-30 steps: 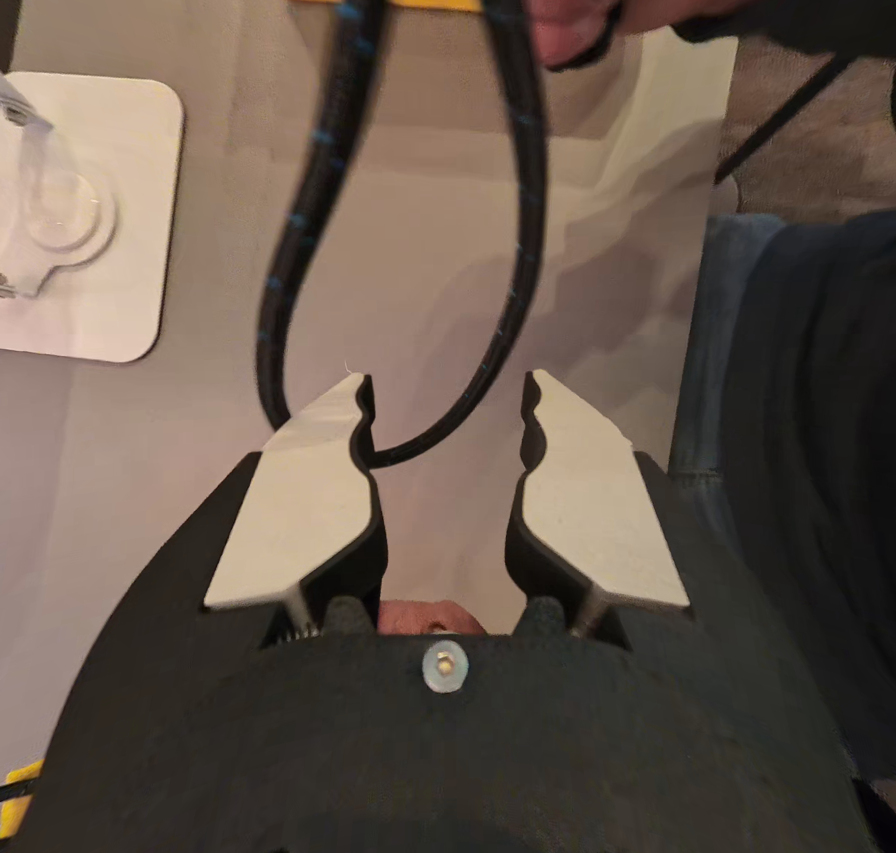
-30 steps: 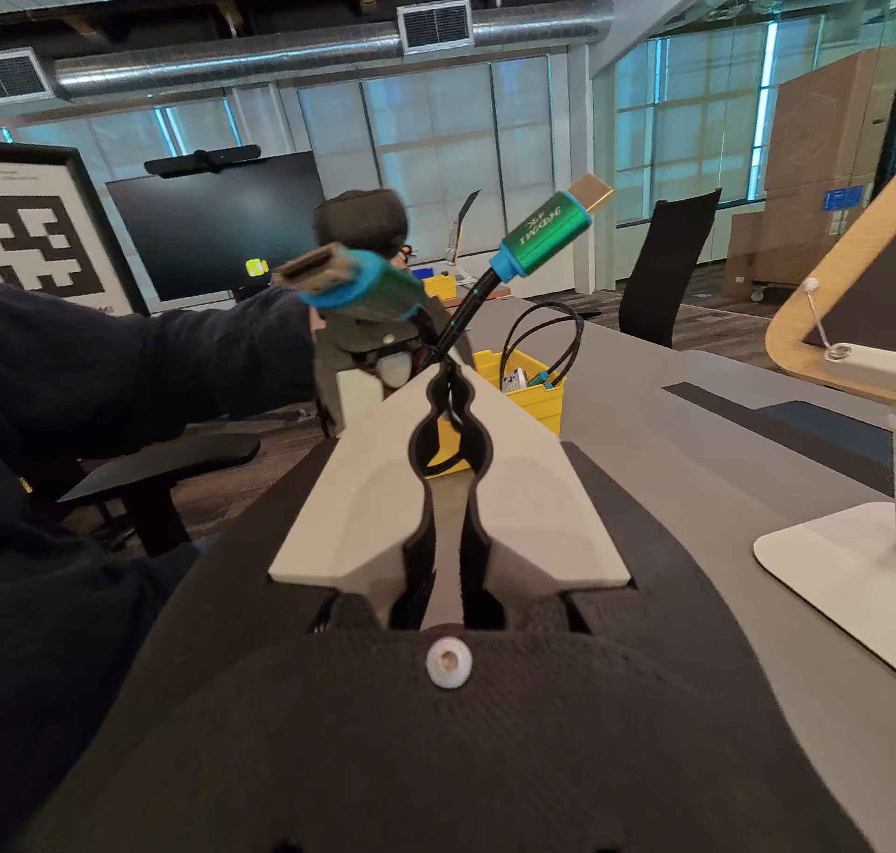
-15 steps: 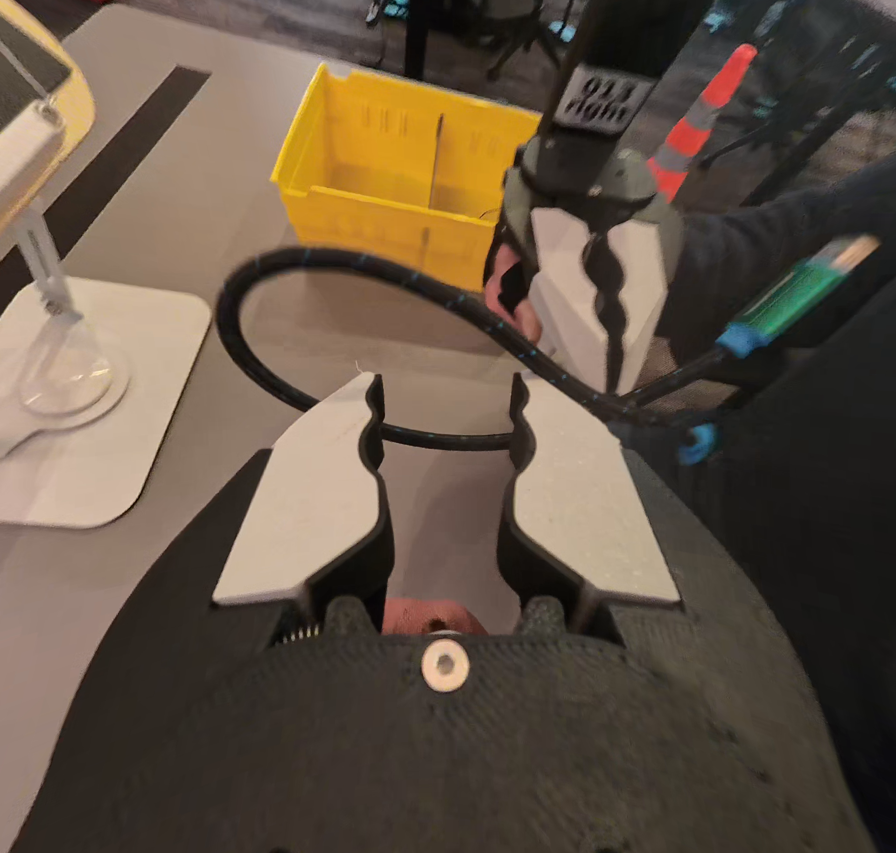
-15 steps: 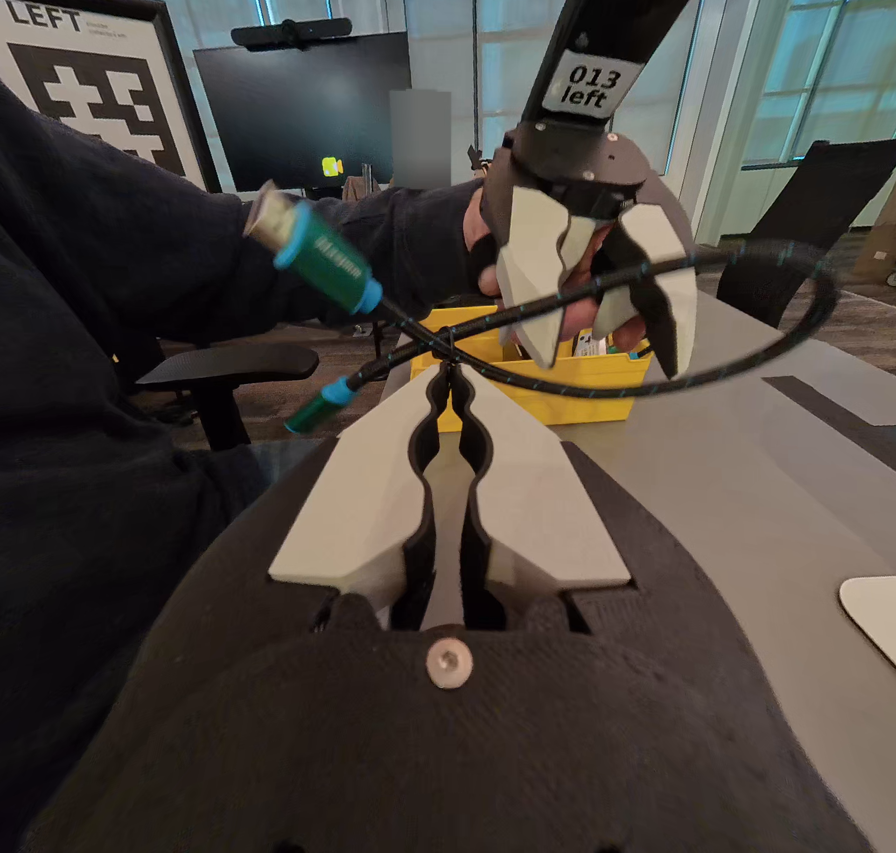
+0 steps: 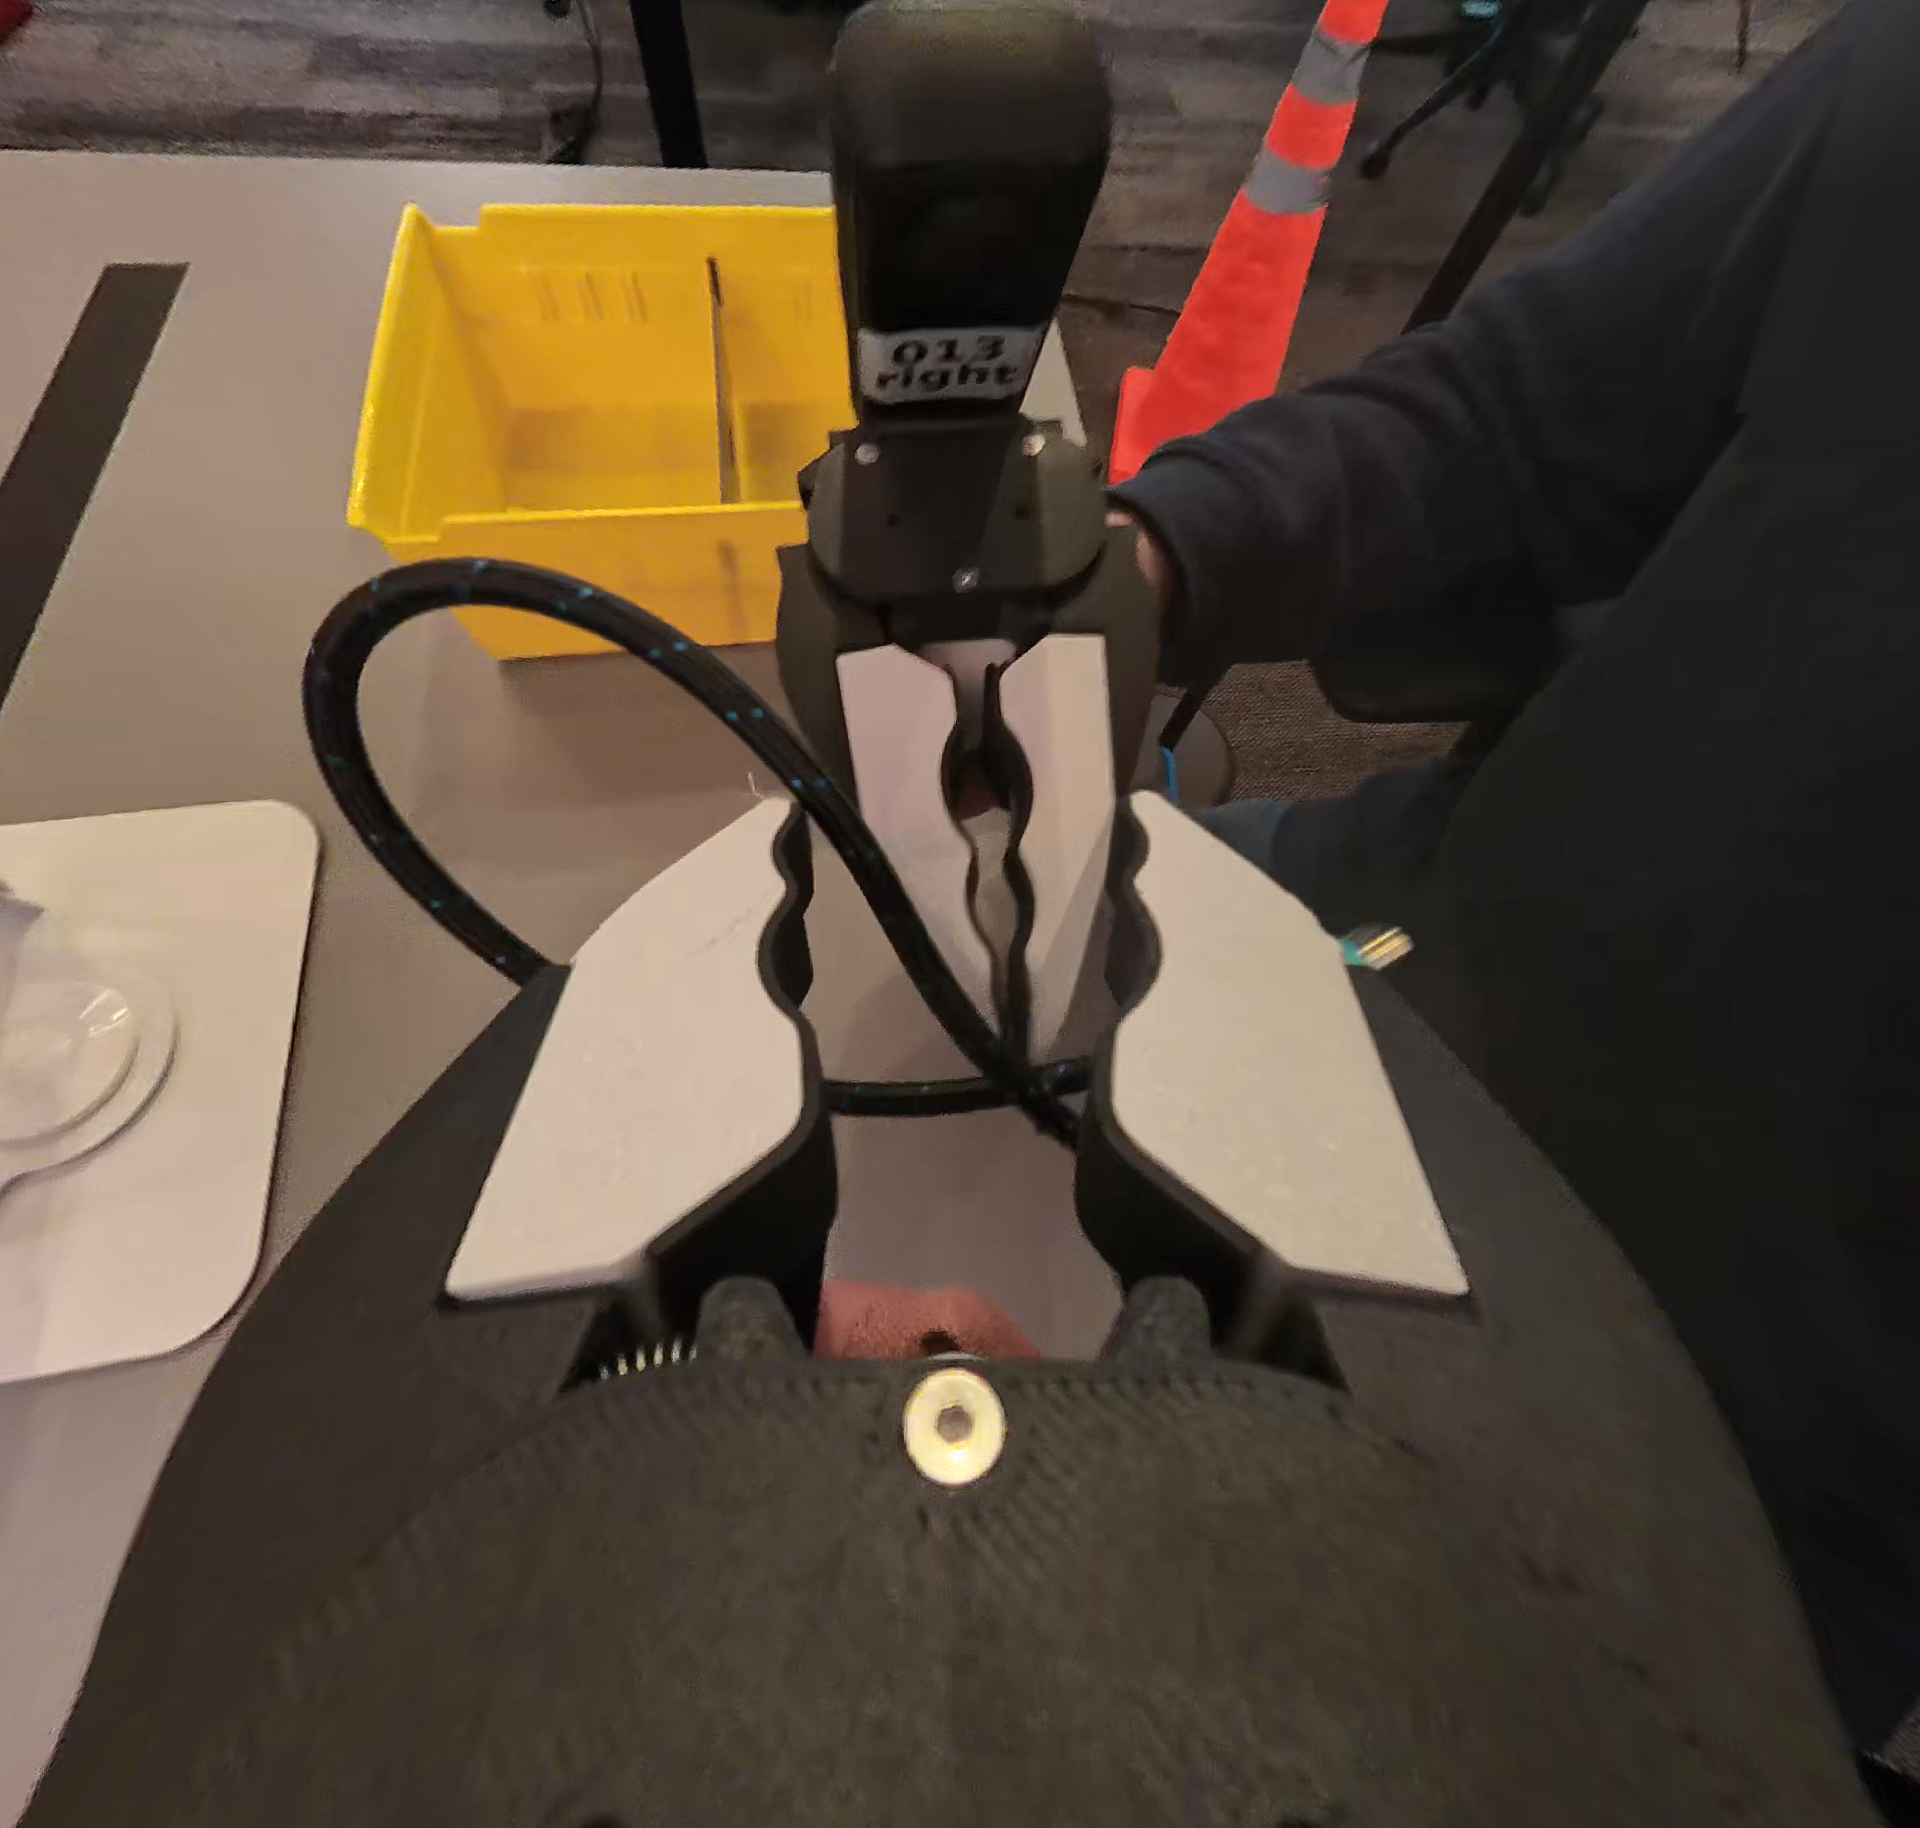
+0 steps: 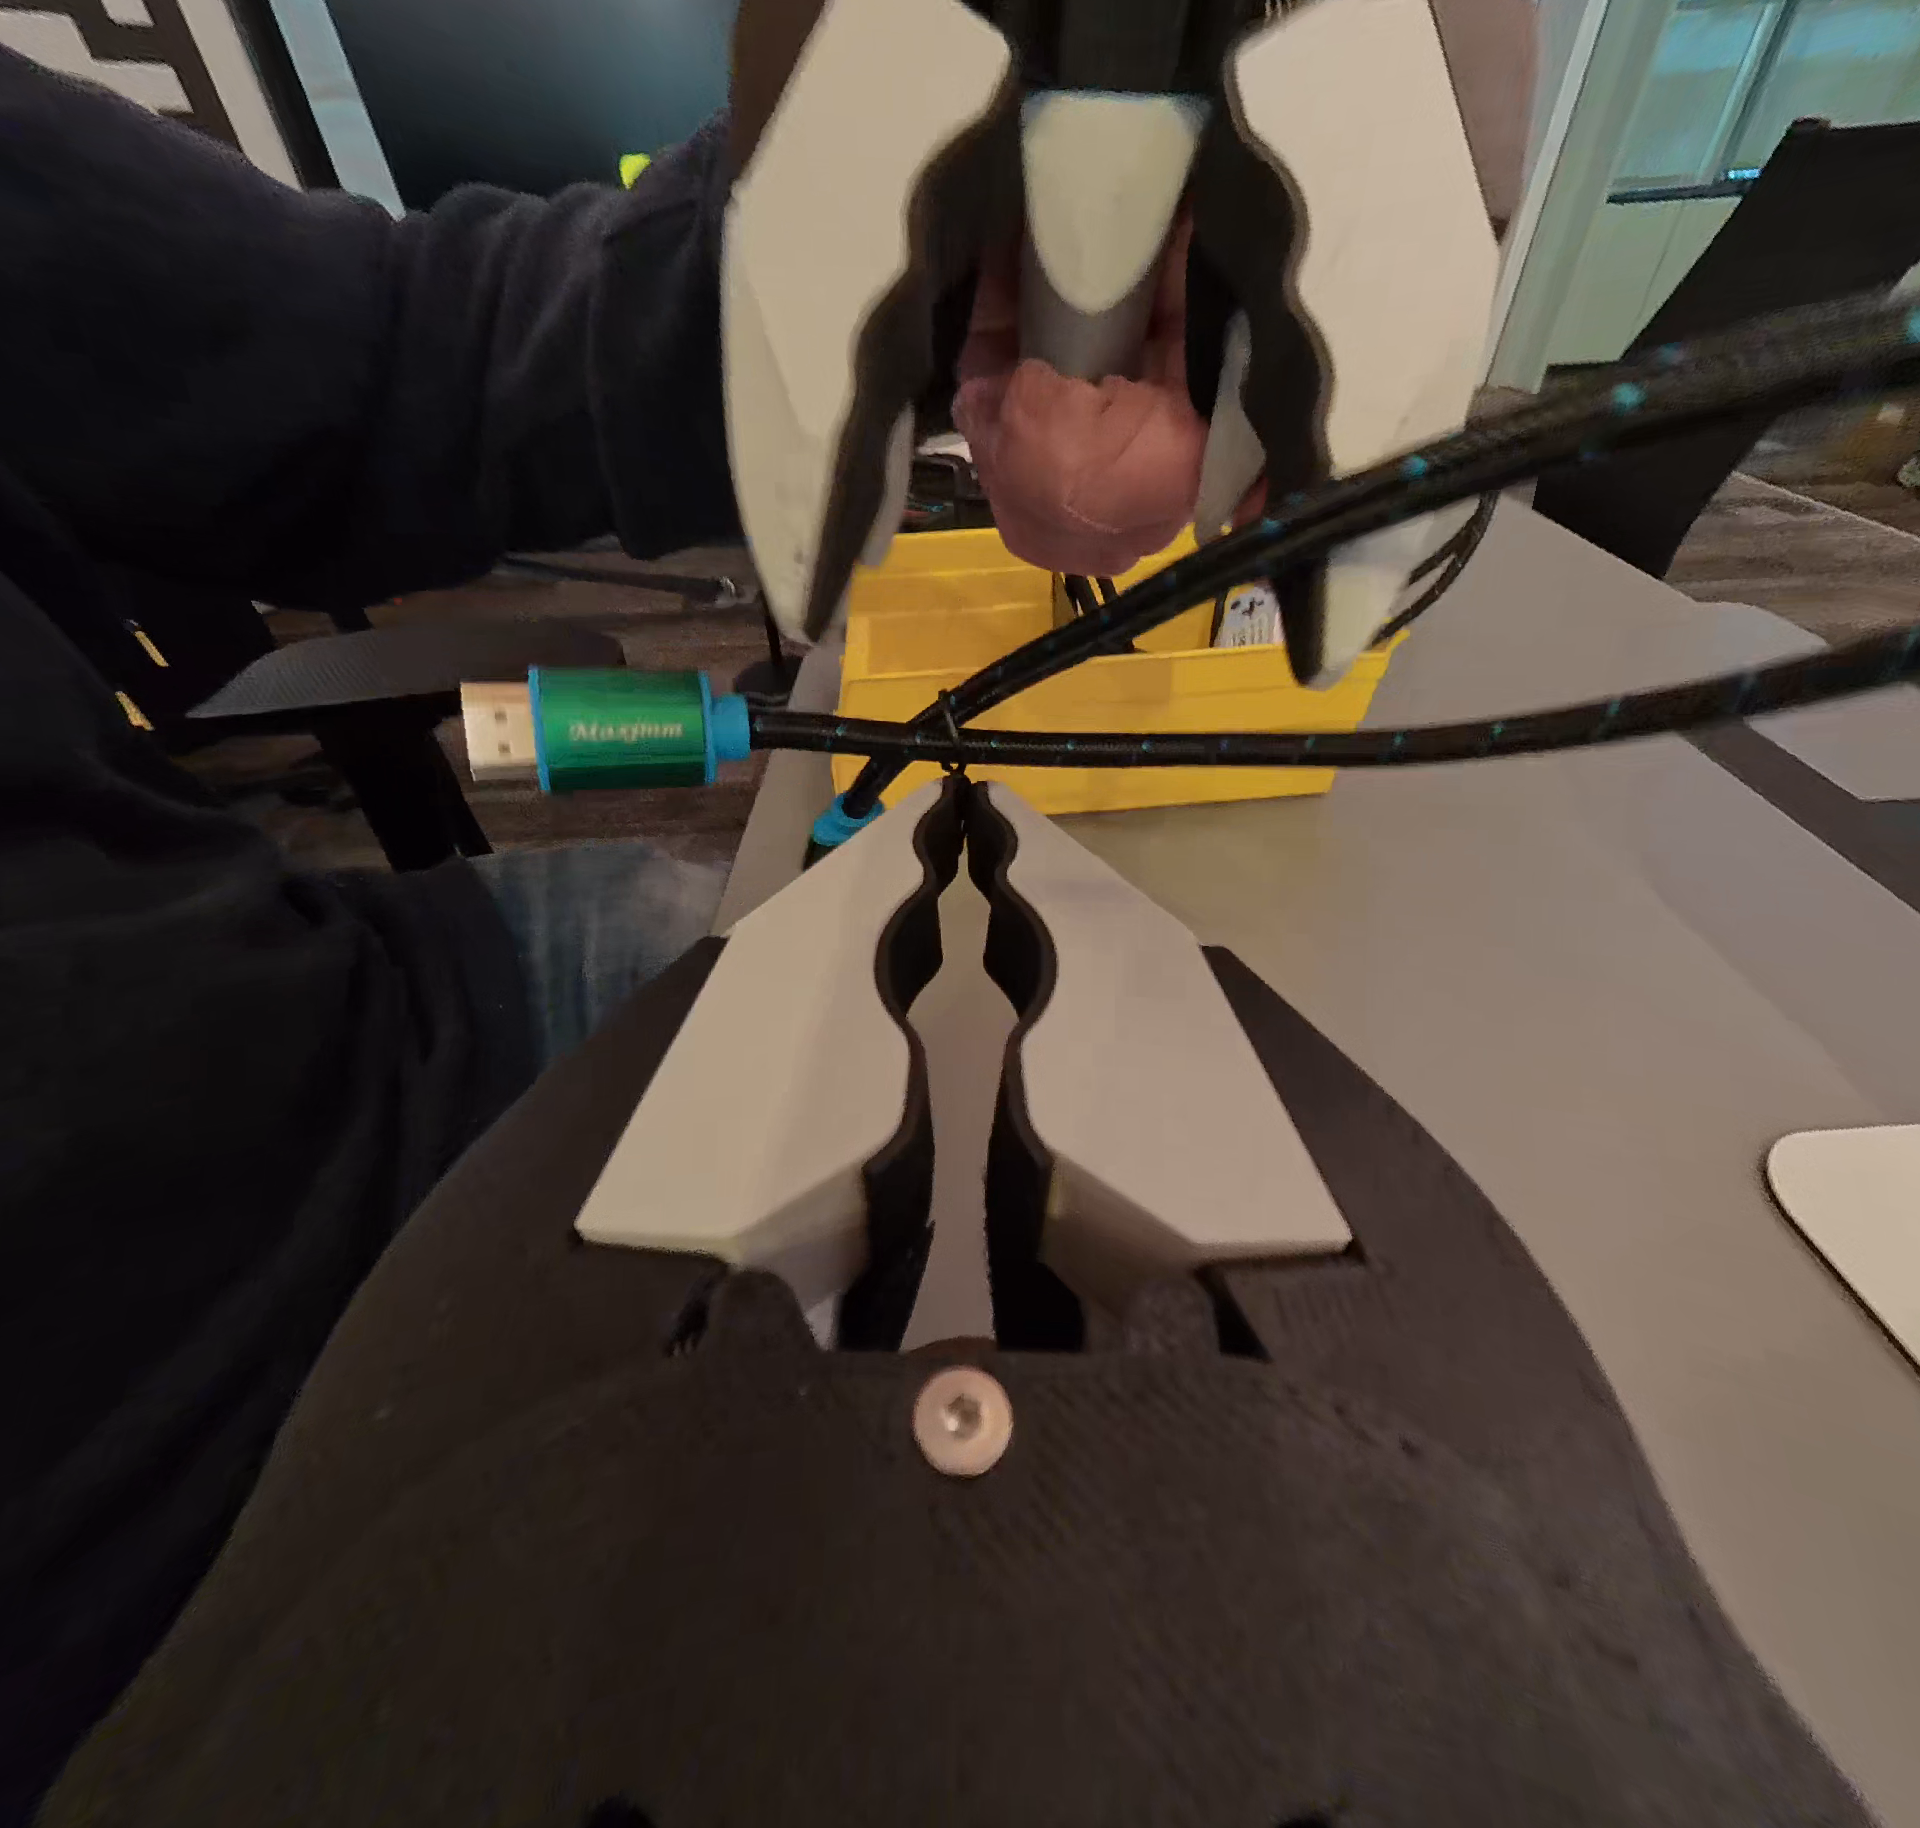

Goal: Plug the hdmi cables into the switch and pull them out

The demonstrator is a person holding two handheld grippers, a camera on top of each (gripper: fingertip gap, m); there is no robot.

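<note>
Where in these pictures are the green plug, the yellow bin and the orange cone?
green plug [image 6: 623, 731], right wrist view, middle of its green shell.
yellow bin [image 5: 582, 552], left wrist view, its front wall.
orange cone [image 5: 1262, 261], left wrist view, its body.

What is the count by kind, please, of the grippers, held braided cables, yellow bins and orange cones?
Grippers: 2 (left gripper, right gripper)
braided HDMI cable: 1
yellow bin: 1
orange traffic cone: 1
Total: 5
</note>
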